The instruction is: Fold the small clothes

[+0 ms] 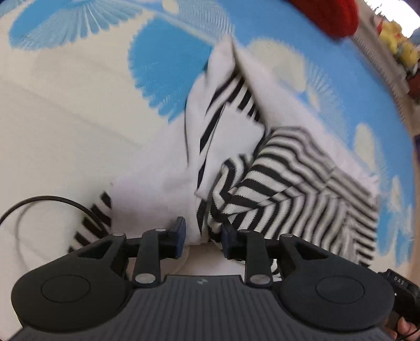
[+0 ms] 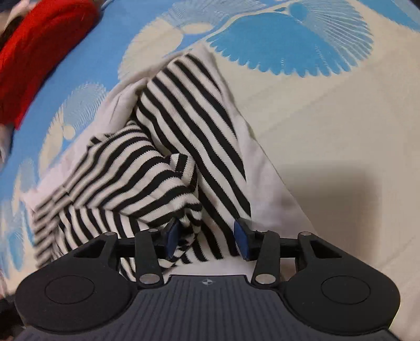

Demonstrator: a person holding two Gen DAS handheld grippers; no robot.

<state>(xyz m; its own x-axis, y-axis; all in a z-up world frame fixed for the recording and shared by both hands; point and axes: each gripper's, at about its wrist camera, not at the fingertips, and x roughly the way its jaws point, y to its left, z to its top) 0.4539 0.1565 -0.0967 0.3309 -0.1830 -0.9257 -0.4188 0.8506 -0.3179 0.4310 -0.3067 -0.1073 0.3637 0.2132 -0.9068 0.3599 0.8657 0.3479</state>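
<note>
Left wrist view: striped garment (image 1: 275, 181), knit, black and white stripes with plain white panels, crumpled and half folded on a bedsheet (image 1: 65, 118), cream with blue fan-shaped flower print. Garment lies in soft ridges, one white flap peaked up toward the far side. Red knit item (image 1: 328, 15) at the top edge, fuzzy, apart from the garment. Thin black cable (image 1: 52, 199) loops over the sheet at lower left. Left gripper (image 1: 203, 236) tilts steeply down; jaws apart, blue pads either side of a white fold, cloth in the gap, no pinch visible. Fingertip of a person's hand (image 1: 401, 328) at the lower right corner.

Right wrist view: same striped garment (image 2: 189, 131), ribbed weave clear, a rolled striped edge bunched in the middle. Right gripper (image 2: 207, 238) also angled steeply down, jaws well apart, striped cloth between them; left pad touches cloth, right pad stands clear.
</note>
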